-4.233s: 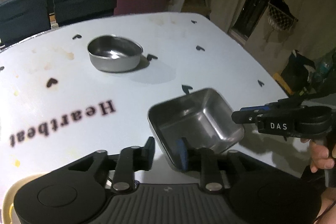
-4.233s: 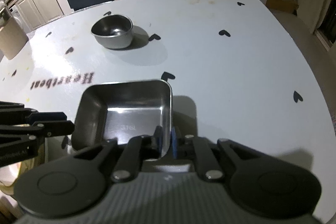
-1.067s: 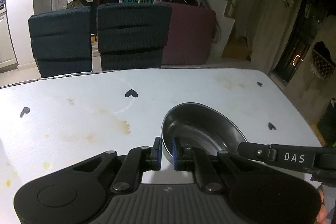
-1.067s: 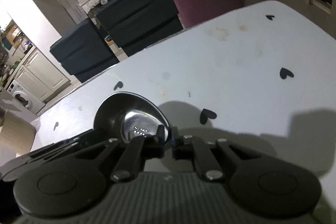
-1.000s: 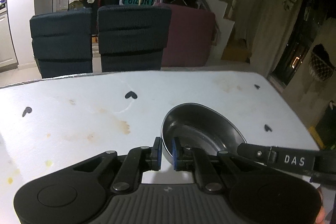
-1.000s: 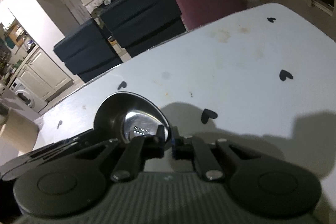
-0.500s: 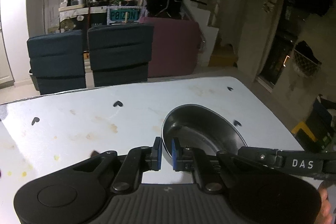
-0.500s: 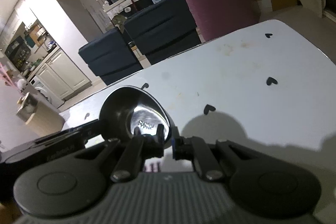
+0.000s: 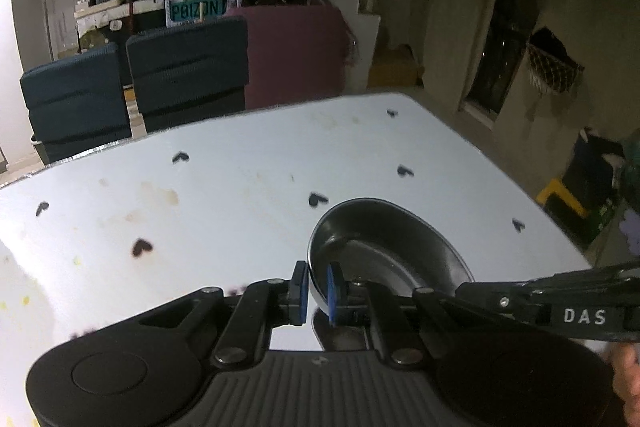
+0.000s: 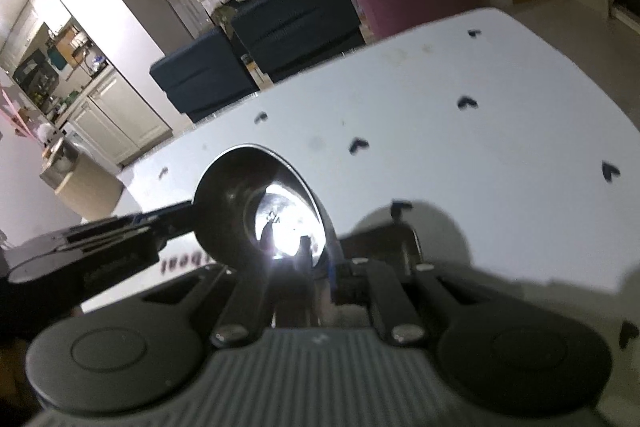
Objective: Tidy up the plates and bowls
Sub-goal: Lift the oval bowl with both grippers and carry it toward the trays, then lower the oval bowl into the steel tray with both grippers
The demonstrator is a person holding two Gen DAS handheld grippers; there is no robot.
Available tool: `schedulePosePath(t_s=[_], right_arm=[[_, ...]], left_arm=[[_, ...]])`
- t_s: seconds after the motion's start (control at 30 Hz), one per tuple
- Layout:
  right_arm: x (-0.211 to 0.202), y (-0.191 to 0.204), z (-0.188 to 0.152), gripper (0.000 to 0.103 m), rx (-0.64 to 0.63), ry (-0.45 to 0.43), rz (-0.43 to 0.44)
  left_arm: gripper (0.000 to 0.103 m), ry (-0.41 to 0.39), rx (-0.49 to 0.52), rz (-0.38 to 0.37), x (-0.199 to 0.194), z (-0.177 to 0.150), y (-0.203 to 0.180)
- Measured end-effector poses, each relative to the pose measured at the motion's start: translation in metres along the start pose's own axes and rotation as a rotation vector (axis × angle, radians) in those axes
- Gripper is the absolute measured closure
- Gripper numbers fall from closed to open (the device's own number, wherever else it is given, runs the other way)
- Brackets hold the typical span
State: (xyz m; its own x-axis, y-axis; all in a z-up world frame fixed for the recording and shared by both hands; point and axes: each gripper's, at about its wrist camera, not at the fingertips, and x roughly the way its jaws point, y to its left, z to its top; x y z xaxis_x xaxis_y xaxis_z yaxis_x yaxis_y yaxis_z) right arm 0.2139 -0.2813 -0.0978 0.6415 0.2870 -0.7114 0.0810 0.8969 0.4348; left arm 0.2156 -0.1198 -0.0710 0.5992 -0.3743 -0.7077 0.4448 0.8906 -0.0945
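A round steel bowl hangs tilted above the white heart-print table. My left gripper is shut on its near left rim, one blue pad on each side of the wall. My right gripper reaches in from the right and clamps the opposite rim. In the right wrist view the bowl fills the middle, my right gripper is shut on its rim, and my left gripper comes in from the left. Under the bowl shows a bit of a square steel tray, mostly hidden.
Two dark blue chairs and a maroon one stand behind the table's far edge. The table's right edge drops to a floor with a yellow-and-black crate. A tan box sits beyond the left side.
Both grippers, which earlier held the square tray, have carried the round bowl back toward the near side and a little upward. More of the table now shows beyond it.
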Motion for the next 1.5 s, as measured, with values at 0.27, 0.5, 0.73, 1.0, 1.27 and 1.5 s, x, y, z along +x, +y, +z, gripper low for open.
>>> schedulePosePath(t_s=[0.27, 0.5, 0.73, 1.0, 1.27, 1.5], right_arm=[[0.005, -0.007, -0.007, 0.093, -0.015, 0.052, -0.029], [0.016, -0.005, -0.009, 0.093, -0.026, 0.102, -0.062], [0.014, -0.013, -0.017, 0.092, -0.033, 0.146, -0.102], [0.017, -0.006, -0.02, 0.092, -0.058, 0.174, -0.11], [0.021, -0.005, -0.02, 0.091, -0.071, 0.185, -0.122], [0.026, -0.004, -0.018, 0.082, -0.08, 0.193, -0.125]], left_arm=[[0.092, 0.064, 0.015, -0.004, 0.021, -0.013, -0.003], [0.092, 0.11, 0.042, -0.014, 0.036, -0.022, -0.011], [0.092, 0.131, 0.064, -0.027, 0.045, -0.026, -0.018], [0.092, 0.168, 0.074, -0.022, 0.052, -0.032, -0.016], [0.092, 0.164, 0.069, -0.026, 0.055, -0.033, -0.014], [0.085, 0.151, 0.063, -0.051, 0.055, -0.031, -0.013]])
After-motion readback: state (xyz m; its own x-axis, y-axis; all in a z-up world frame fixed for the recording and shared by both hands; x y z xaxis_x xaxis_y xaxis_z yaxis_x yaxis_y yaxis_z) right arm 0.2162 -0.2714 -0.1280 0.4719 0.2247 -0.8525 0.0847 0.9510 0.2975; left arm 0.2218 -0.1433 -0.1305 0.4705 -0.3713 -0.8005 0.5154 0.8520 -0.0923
